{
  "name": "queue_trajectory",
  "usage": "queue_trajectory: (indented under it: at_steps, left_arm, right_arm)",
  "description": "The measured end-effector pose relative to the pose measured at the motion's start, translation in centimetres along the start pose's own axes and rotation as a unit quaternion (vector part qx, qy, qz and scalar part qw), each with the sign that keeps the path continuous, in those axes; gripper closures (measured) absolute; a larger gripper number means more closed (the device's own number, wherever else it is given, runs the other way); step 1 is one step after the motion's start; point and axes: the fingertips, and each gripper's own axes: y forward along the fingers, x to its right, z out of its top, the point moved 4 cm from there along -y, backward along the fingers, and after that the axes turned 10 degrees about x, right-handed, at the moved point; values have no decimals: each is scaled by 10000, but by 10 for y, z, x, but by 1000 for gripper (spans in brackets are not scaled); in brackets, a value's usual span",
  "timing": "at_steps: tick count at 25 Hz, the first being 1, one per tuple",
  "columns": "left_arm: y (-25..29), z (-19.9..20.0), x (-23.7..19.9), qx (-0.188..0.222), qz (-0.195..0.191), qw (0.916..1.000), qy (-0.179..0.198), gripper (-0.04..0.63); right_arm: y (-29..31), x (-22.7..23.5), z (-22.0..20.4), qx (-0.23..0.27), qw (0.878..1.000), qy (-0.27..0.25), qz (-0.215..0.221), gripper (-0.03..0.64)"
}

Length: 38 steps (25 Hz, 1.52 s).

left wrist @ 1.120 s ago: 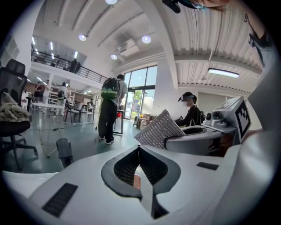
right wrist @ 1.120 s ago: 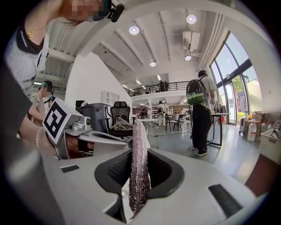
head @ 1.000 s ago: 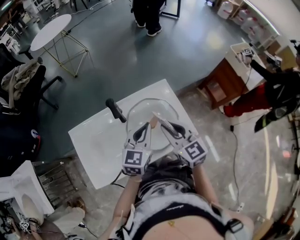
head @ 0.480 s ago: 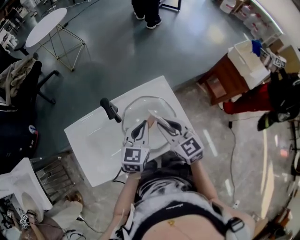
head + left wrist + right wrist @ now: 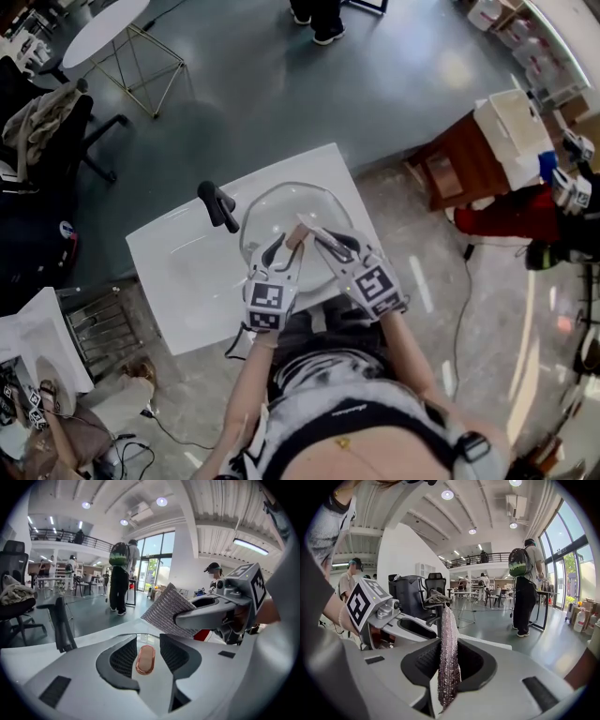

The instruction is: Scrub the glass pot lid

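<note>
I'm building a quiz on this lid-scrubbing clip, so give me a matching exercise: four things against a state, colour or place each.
1 left gripper
2 right gripper
3 lid knob
4 glass lid

a copper-coloured
b lying on the white table
c shut on the silvery scrubbing cloth
d jaws apart, either side of the knob

Pairs: 1-d, 2-c, 3-a, 4-b. The left gripper's jaws have just been opening; the knob stands between them, unpressed.
</note>
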Motion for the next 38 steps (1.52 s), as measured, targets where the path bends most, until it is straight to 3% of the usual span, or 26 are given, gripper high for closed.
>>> queue_trajectory:
  at_steps: [7,10,14,21,28,38]
  left_arm:
    - [23,-46,-1,-741,-221,9963,386,375]
    - [31,-57,-4,-872,-314,9947,449,372]
    - [35,-60,-3,-879,-429,9936,568,426]
    - [36,-60,-2,-894,-551,9928,574,426]
    - [36,-60,-3,-904,-590,9929,492,426]
    - [36,-61,-5,-944,-636,9928,383,426]
  right_arm:
    - [5,13,-27,-267,9992,217,-225,534]
    - [9,20,-39,-353,9980,301,-433,534]
    - [18,27,-59,-635,9958,266,-599,534]
    - [36,31,-82,-1059,9918,-131,-702,534]
    - [43,23,-89,-1301,9897,-552,-234,532]
    - [32,16,-103,-1455,9878,-518,-188,531]
